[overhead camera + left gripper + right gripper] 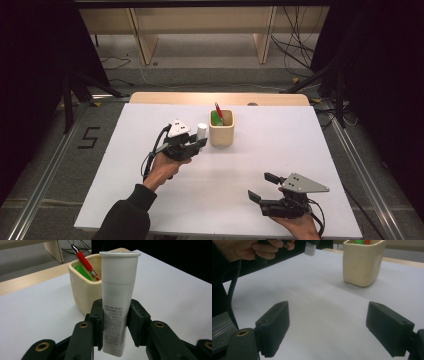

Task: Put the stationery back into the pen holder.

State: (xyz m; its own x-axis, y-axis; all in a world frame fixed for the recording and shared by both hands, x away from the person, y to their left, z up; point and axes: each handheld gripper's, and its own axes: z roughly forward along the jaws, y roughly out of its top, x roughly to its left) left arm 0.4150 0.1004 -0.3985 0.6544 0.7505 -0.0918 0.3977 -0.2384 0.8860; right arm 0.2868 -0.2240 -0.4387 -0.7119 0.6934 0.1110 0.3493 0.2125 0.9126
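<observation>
Left tool (pixel 115 322) clamps the white tube (pixel 117 295) upright; carry it level toward the cream cup (pixel 82 293) at 11 o'clock, right tool (pixel 337 327) wide open, empty.

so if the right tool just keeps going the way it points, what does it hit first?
Probably nothing close: the right tool is open and looks across bare white table. The cream holder sits ahead, right of the centre line, so it is the likeliest first contact, though depth is hard to judge.

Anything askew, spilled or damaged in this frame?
Nothing stands out. The left gripper holds a white tube upright beside the cream cup, which stands upright with a red pen inside. The right gripper is open over bare table.
</observation>
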